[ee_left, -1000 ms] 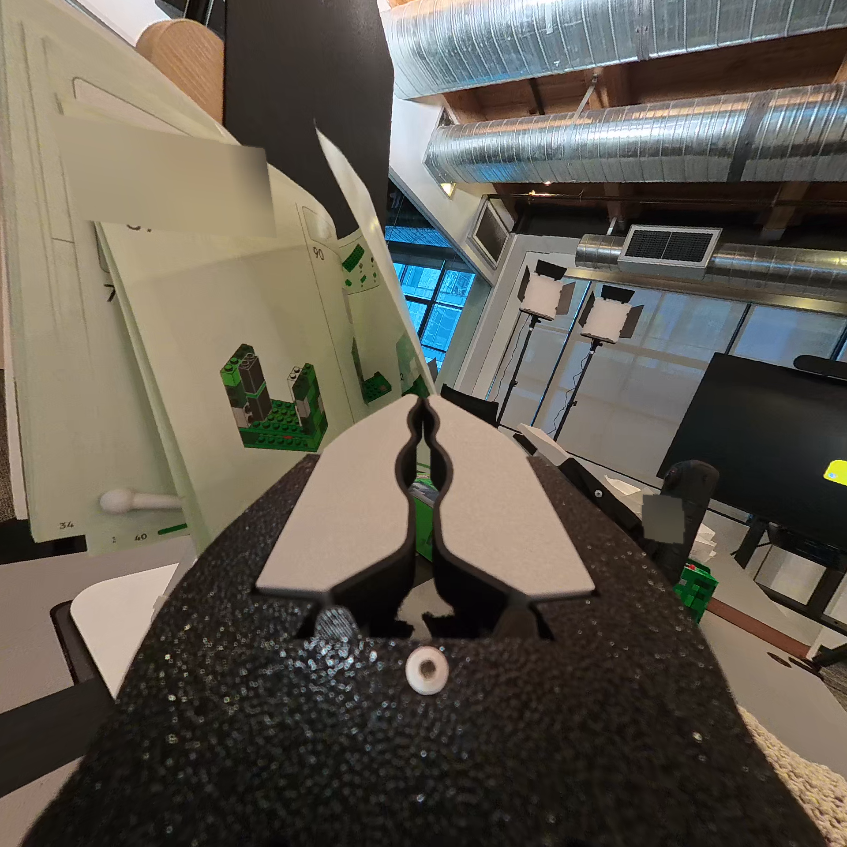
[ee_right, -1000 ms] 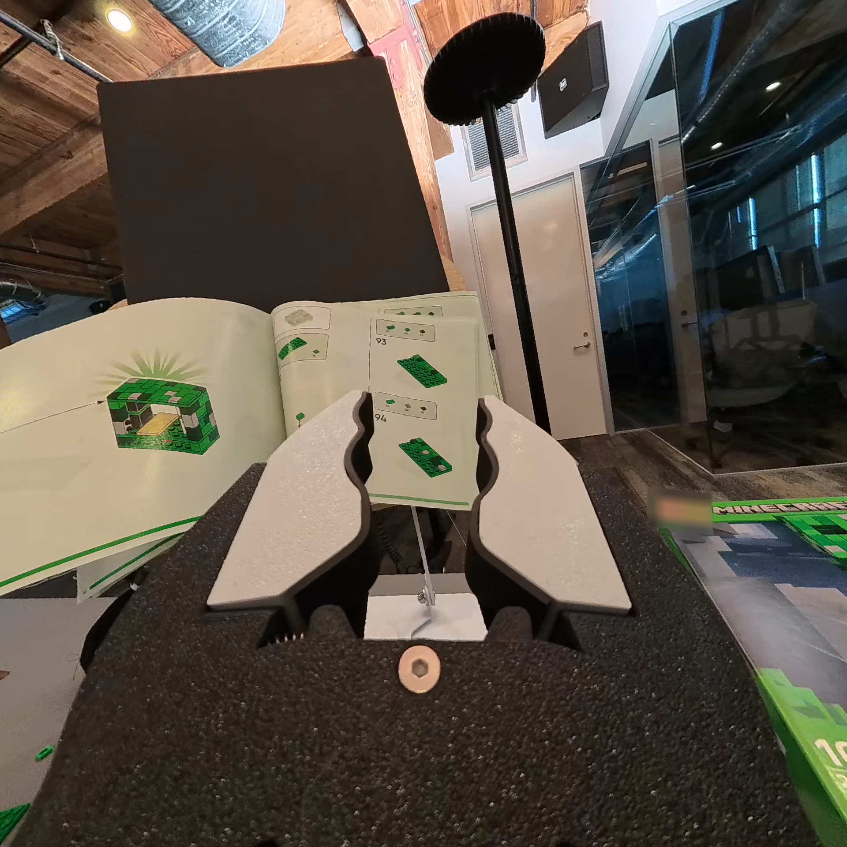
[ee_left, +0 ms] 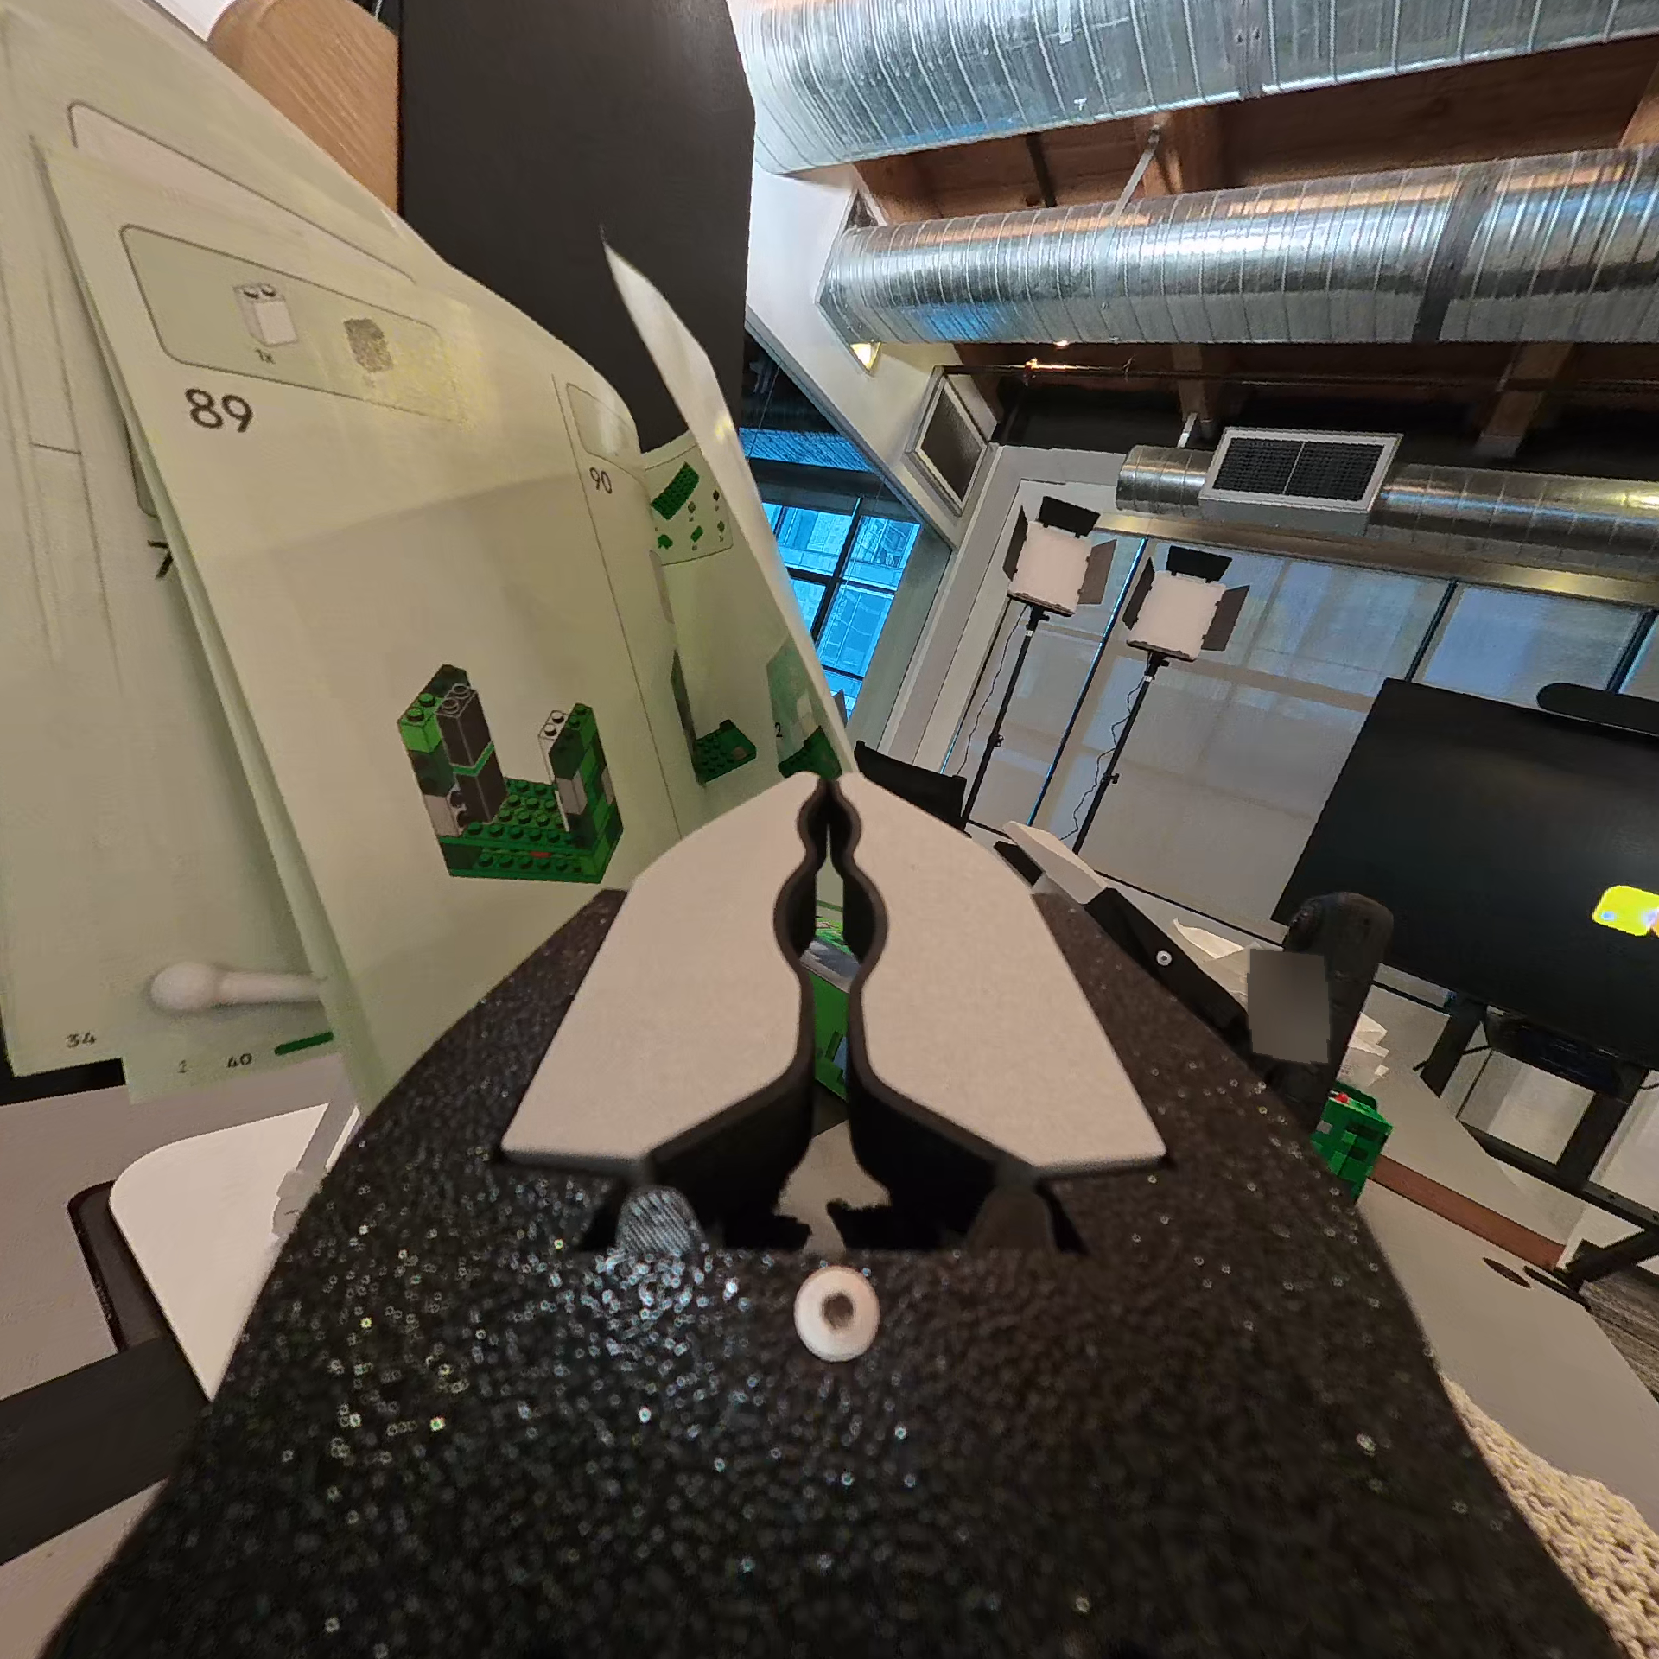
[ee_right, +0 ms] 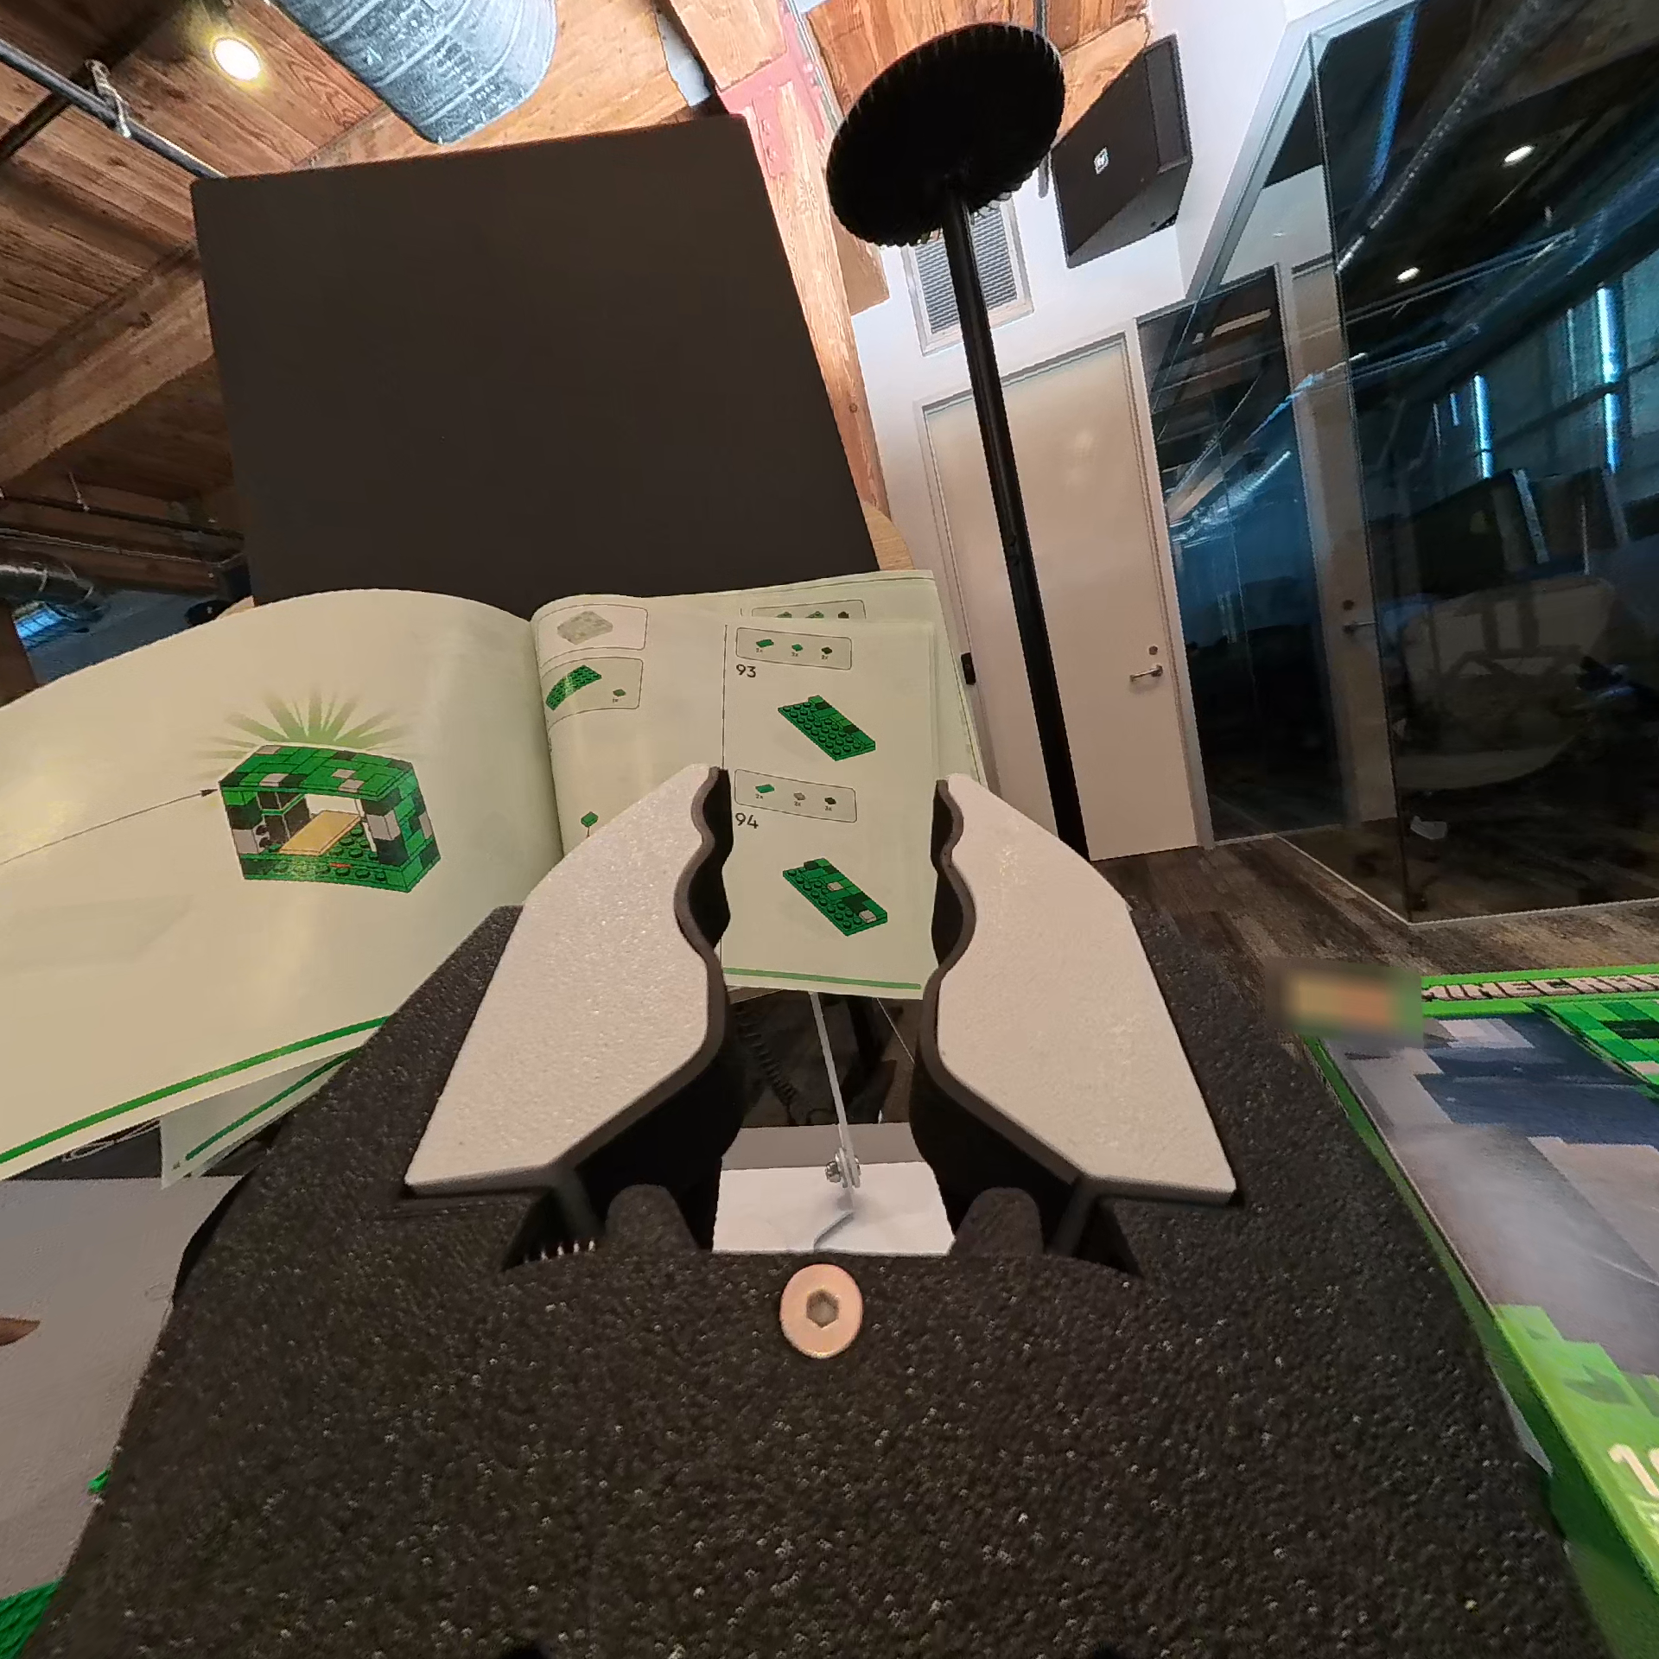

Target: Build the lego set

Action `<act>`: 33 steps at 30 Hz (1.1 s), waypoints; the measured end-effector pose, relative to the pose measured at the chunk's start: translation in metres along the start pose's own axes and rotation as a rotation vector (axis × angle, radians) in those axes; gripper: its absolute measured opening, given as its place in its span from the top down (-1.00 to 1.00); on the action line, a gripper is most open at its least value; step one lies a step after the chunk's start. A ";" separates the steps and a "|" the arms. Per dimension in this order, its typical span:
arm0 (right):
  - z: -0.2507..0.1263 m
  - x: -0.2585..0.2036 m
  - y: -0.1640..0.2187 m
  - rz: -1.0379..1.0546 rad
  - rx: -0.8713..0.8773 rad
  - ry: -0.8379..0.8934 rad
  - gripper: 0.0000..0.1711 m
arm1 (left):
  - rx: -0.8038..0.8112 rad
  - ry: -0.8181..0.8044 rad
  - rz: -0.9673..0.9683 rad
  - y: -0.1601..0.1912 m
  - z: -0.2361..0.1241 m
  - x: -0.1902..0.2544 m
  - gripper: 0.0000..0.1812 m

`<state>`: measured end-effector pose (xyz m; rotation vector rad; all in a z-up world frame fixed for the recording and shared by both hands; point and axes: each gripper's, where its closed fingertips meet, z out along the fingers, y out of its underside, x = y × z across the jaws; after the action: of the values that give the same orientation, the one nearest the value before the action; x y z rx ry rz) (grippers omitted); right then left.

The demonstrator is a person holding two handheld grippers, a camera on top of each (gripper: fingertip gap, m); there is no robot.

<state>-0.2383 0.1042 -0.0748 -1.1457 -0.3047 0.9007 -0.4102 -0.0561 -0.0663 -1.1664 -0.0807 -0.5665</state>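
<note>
My left fingers (ee_left: 828, 790) were closed, tips all but touching, nothing between them. My right fingers (ee_right: 828, 790) stood open with an empty gap. Neither held a brick.

The instruction booklet (ee_right: 377, 736) stood propped open just beyond both sets of fingers. One loose page (ee_left: 682, 359) stood up on edge past my left fingertips, curling free.

Set box (ee_right: 1526, 1167) lay flat to the right of my right fingers; I could not tell whether it was open or what was inside. Green brick assembly (ee_left: 1351, 1136) sat on the bench (ee_left: 1481, 1329) far right of my left fingers, partly hidden. Scraps of green showed low left of my right fingers, too cropped to name.

Risks, as I judged them: the loose page could flop over and lose the step, if a finger brushed it. The upright booklet could tip off its support. With fingers raised toward the pages, I had no view of the bricks, so any reach down would start blind.
</note>
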 end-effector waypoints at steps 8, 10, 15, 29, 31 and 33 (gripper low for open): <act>-0.009 -0.009 -0.044 0.031 0.062 -0.028 0.50 | -0.052 0.026 -0.016 0.022 0.035 0.024 1.00; -0.019 -0.019 -0.074 0.050 0.108 -0.066 0.50 | -0.123 0.036 0.002 0.046 0.058 0.041 1.00; -0.050 -0.046 -0.136 0.034 0.181 -0.178 0.50 | -0.362 0.169 0.139 0.125 0.105 0.108 1.00; -0.133 -0.098 -0.221 -0.075 0.314 -0.349 0.53 | -0.271 -0.122 0.263 0.072 0.042 0.123 1.00; -0.137 -0.103 -0.217 -0.065 0.268 -0.376 0.53 | -0.338 -0.154 0.267 0.081 0.021 0.122 1.00; -0.141 -0.107 -0.209 -0.066 0.193 -0.407 0.52 | -0.346 -0.147 0.261 0.083 0.004 0.130 1.00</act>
<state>-0.1209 -0.0931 0.0744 -0.7652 -0.5711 1.0782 -0.2596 -0.0791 -0.0896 -1.5274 0.0459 -0.2672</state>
